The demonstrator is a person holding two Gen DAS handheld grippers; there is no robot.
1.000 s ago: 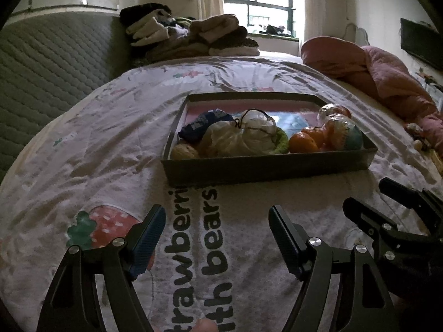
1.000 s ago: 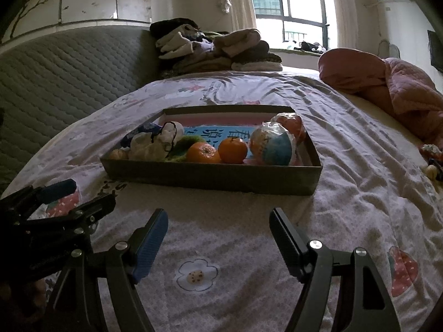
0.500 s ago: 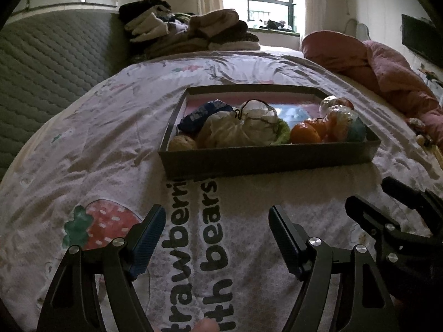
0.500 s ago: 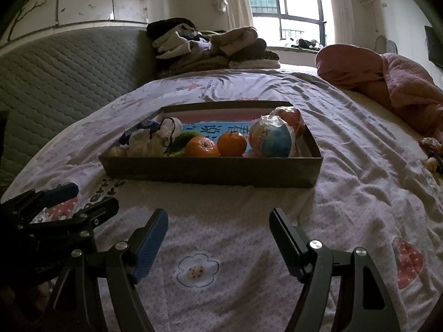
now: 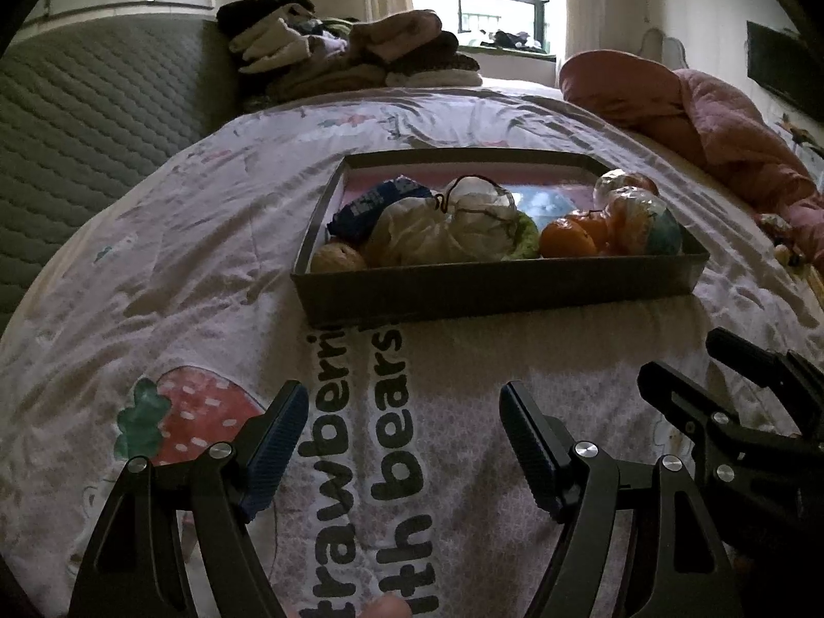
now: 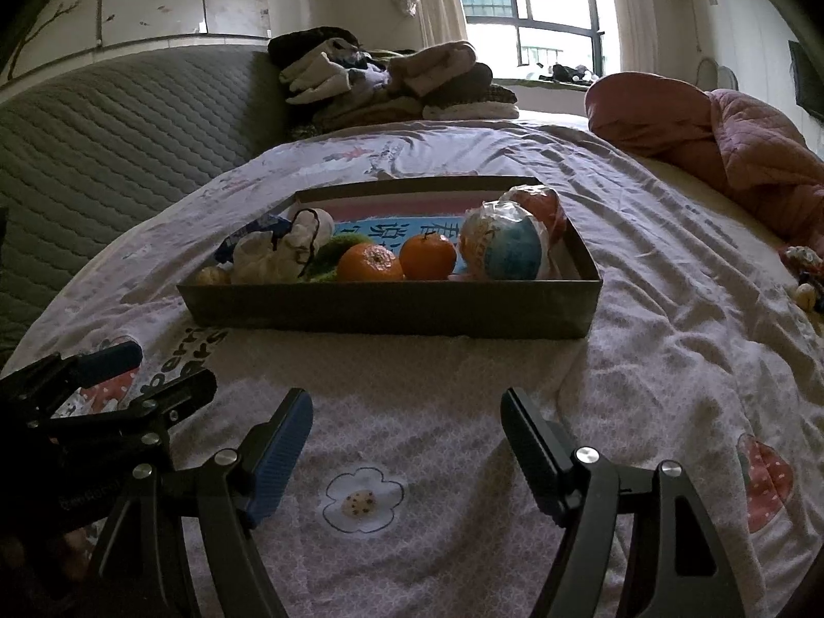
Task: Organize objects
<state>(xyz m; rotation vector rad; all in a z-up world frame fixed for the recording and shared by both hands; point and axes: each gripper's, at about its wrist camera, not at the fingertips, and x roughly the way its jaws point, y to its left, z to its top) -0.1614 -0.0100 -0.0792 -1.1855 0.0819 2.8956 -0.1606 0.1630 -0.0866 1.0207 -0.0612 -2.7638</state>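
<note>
Shallow box (image 6: 391, 309) of mixed goods on the bedspread (image 6: 644, 309), both grippers hanging empty in front of it.

The box sits mid-bed, its near wall facing the cameras. Inside, from left to right in the right wrist view: a small tan round thing (image 6: 212, 276) in the near left corner, a white drawstring pouch (image 6: 278, 252) with a blue packet (image 5: 376, 203) behind it, something green (image 6: 337, 252), two oranges (image 6: 370, 261) side by side, and a wrapped ball (image 6: 502, 247) printed blue and white, with a second wrapped ball (image 6: 535, 203) behind it. The floor of the box shows a blue panel with printed characters. The left gripper (image 5: 404, 430) and right gripper (image 6: 407, 435) hang over the bedspread near the box, jaws spread wide with nothing between them. Folded clothes (image 6: 391, 82) are piled at the far end, and a pink quilt (image 6: 721, 139) lies bunched to the right.
</note>
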